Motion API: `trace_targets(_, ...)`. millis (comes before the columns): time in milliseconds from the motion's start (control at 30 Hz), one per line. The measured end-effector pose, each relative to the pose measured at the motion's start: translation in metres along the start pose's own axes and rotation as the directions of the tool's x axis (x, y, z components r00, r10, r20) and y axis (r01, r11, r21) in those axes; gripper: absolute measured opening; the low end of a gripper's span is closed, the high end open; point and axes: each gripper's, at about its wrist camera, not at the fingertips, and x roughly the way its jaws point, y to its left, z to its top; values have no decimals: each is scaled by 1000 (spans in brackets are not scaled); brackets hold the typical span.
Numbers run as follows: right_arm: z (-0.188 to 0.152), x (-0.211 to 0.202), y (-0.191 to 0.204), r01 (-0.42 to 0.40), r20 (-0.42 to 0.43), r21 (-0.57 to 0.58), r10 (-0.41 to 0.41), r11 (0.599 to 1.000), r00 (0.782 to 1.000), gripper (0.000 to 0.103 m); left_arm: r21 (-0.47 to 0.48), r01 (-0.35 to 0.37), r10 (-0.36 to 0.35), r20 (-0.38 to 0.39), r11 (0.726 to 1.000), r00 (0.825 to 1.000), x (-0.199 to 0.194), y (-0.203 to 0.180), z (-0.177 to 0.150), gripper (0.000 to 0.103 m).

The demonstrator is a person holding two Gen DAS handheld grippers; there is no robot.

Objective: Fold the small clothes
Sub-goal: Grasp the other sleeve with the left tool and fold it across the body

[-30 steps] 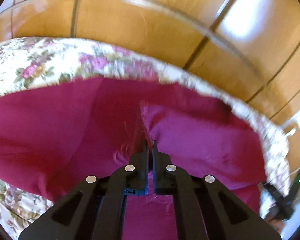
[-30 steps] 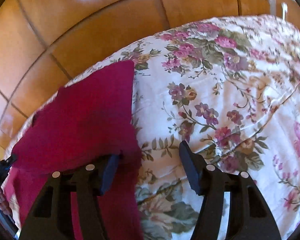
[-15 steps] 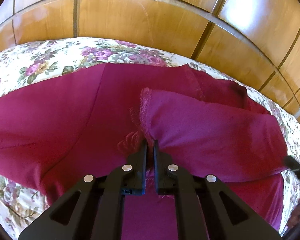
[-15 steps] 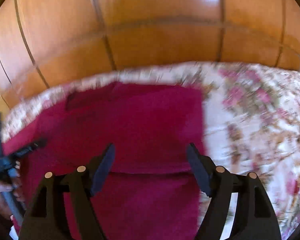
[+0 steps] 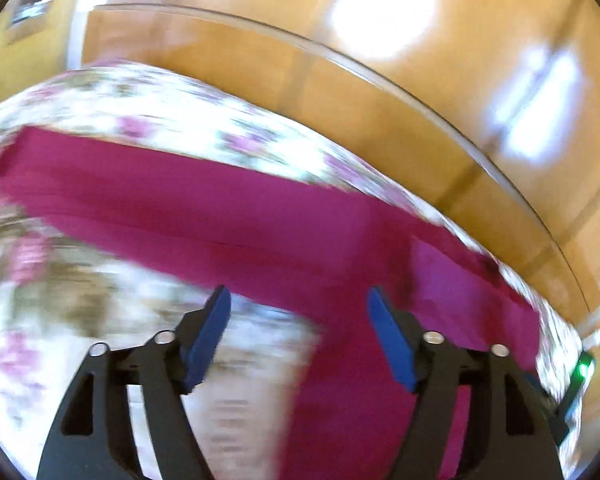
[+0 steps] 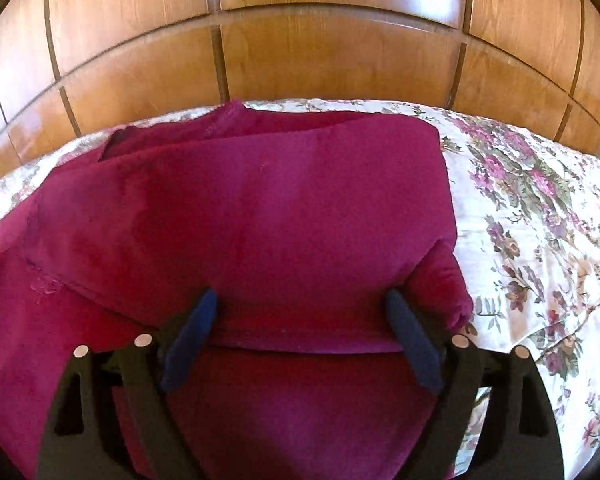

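Now each hand-held gripper, left [image 5: 298, 300] and right [image 6: 300, 304], has just spread empty above the magenta garment [image 6: 260, 208]

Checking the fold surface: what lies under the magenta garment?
The magenta cotton garment lies on a white floral bedspread, seen around its edges. Whatever lies directly beneath its folded layers is covered.

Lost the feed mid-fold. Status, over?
Left tool and right tool open, jaws just widened, nothing gripped. Magenta garment lies folded on floral bedspread. Nothing in the way.
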Motion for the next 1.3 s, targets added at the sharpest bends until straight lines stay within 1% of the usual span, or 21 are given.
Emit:
trace_targets(133,0,-3,3,9,4,-7,-9,1000,1000,88,-146,-101,104,13,984,995,-25,80,20,74)
trace_targets(233,0,-4,4,16,6,-11,-16,1000,1000,88,-295,-146,153,1,944,988,-40,148,36,74)
trace_targets(300,0,-4,5,22,7,-15,-22,1000,1000,88,-379,-190,203,-6,906,979,-46,187,47,74)
trace_targets(367,0,-3,6,26,6,-18,-26,1000,1000,88,-458,-213,229,-19,863,973,-47,222,56,69)
trace_targets(433,0,-3,6,30,7,-20,-30,999,1000,88,-514,-227,246,-30,827,969,-46,244,62,67)
trace_targets(467,0,-3,6,30,7,-21,-30,999,1000,88,-538,-213,235,-28,815,972,-45,257,65,62)
trace_targets(567,-1,-2,7,35,7,-23,-35,999,999,88,-584,-199,224,-31,787,974,-35,274,72,53)
trace_targets(600,-1,-2,7,37,7,-24,-37,999,999,88,-588,-195,222,-27,785,975,-31,276,76,52)
trace_targets(633,-1,-2,8,40,7,-26,-40,999,999,88,-583,-197,225,-25,789,974,-27,276,80,52)
trace_targets(700,-1,-2,8,44,7,-30,-44,999,999,88,-573,-210,239,-24,793,971,-22,278,87,44)
trace_targets(733,-1,-2,8,46,7,-31,-46,998,999,88,-561,-213,240,-27,800,970,-17,277,91,36)
trace_targets(767,-1,-2,8,47,7,-32,-47,998,999,88,-532,-233,251,-39,814,967,-11,276,96,21)
trace_targets(800,-1,-2,8,49,8,-32,-49,998,999,88,-506,-255,265,-53,824,963,-6,278,99,11)
trace_targets(833,-1,-2,8,50,8,-33,-50,998,999,88,-483,-269,272,-66,833,960,-1,277,101,8)
trace_targets(900,-1,-2,8,48,10,-32,-47,998,999,88,-448,-281,286,-59,849,957,0,267,105,8)
trace_targets(933,-1,-2,8,48,10,-32,-48,998,999,89,-440,-255,265,-39,861,963,-3,259,107,8)
trace_targets(1000,-1,-1,9,53,10,-34,-52,998,999,89,-400,-170,194,22,901,981,-14,232,113,8)
trace_targets(1067,-1,-1,10,57,11,-37,-57,998,998,89,-323,-94,123,70,942,990,-24,192,116,8)
trace_targets(1133,-1,-1,10,56,12,-36,-56,998,998,89,-236,-33,56,93,971,994,-29,151,115,8)
trace_targets(1200,-1,-1,9,53,13,-34,-53,998,999,89,-149,36,-22,95,988,995,-29,103,108,8)
trace_targets(1300,-1,-1,9,52,14,-34,-51,998,999,89,-58,129,-125,64,990,990,-17,38,91,8)
